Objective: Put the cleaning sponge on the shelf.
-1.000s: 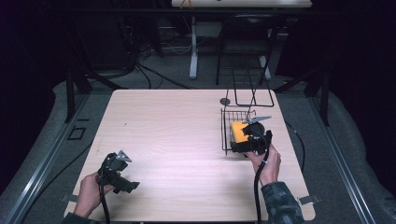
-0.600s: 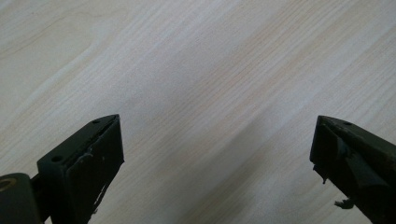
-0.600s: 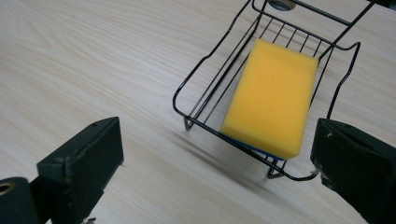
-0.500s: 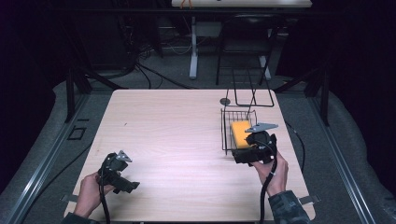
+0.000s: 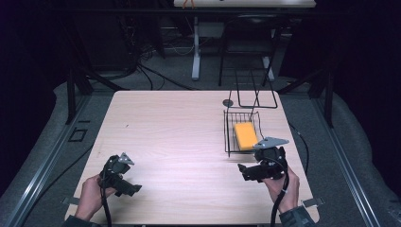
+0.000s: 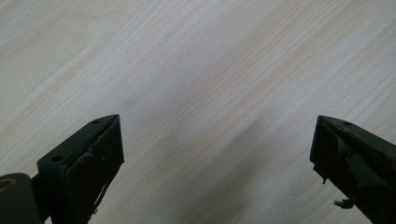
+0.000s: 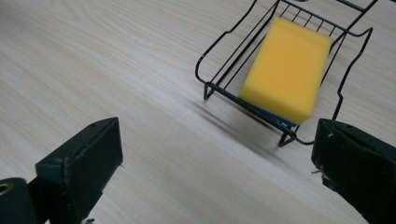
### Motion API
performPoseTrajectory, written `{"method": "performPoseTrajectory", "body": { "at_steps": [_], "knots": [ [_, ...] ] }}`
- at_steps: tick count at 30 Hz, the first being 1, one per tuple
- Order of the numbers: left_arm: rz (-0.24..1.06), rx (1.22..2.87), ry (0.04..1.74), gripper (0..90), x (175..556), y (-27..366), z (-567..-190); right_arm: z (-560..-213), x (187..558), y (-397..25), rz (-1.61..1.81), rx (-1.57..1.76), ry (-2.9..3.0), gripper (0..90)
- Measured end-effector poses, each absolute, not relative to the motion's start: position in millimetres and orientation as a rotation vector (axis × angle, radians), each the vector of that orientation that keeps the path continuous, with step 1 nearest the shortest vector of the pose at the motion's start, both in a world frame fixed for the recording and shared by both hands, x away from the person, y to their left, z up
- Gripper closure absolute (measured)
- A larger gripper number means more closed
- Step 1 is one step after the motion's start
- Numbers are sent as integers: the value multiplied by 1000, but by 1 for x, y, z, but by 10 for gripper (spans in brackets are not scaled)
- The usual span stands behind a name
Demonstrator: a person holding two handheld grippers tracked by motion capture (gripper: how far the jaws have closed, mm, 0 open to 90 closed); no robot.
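Nearest the person, the left gripper [image 5: 124,182] sits low over the near left corner of the pale wooden table [image 5: 175,142], held in the left hand [image 5: 90,196]. In the left gripper view its jaws stand spread wide apart, with bare wood grain between and beyond them and nothing in their gap.

Across from it, at the near right part of the table, the right hand [image 5: 281,187] holds the right gripper [image 5: 250,172], its grey three-cornered plate on top. Its jaws are likewise spread wide and empty. In the right gripper view [image 7: 215,172] the bare tabletop lies between the jaws.

Just past the right gripper, ahead of its jaws and toward the right-hand jaw in its own view, stands a black wire basket [image 7: 219,60] on the table, apart from the jaw tips. Inside it lies a yellow sponge [image 7: 287,67], a rectangular block with a thin blue layer along its lower edge, resting on the wire floor. In the high view the sponge [image 5: 245,135] lies just beyond the right gripper, well apart from the left one.

Farther still, behind the basket [image 5: 230,137], a black wire frame [image 5: 255,92] stands at the far edge, with a small dark round disc [image 5: 228,102] just beside it.
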State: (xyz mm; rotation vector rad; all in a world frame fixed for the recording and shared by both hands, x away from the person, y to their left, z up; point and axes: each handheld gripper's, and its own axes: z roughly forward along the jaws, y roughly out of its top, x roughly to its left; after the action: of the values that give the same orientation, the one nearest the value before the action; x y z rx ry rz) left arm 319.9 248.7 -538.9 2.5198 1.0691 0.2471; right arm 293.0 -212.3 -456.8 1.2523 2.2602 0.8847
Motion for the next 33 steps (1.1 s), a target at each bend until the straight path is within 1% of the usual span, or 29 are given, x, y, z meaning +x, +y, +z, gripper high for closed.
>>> {"method": "performPoseTrajectory", "body": {
  "at_steps": [5, 18, 22, 33],
  "knots": [
    [244, 2524, 1066, 30, 320, 248, -539, -464, 282, -220, 881, 1262, 2275, 17],
    [242, 2534, 1049, 32, 319, 247, -540, -498, 260, -236, 784, 1309, 2354, 24],
    [252, 2537, 1046, 33, 318, 246, -539, -508, 257, -238, 704, 1300, 2396, 25],
    [250, 2547, 1038, 35, 319, 245, -540, -522, 261, -246, 648, 1350, 2444, 46]
  ]
}}
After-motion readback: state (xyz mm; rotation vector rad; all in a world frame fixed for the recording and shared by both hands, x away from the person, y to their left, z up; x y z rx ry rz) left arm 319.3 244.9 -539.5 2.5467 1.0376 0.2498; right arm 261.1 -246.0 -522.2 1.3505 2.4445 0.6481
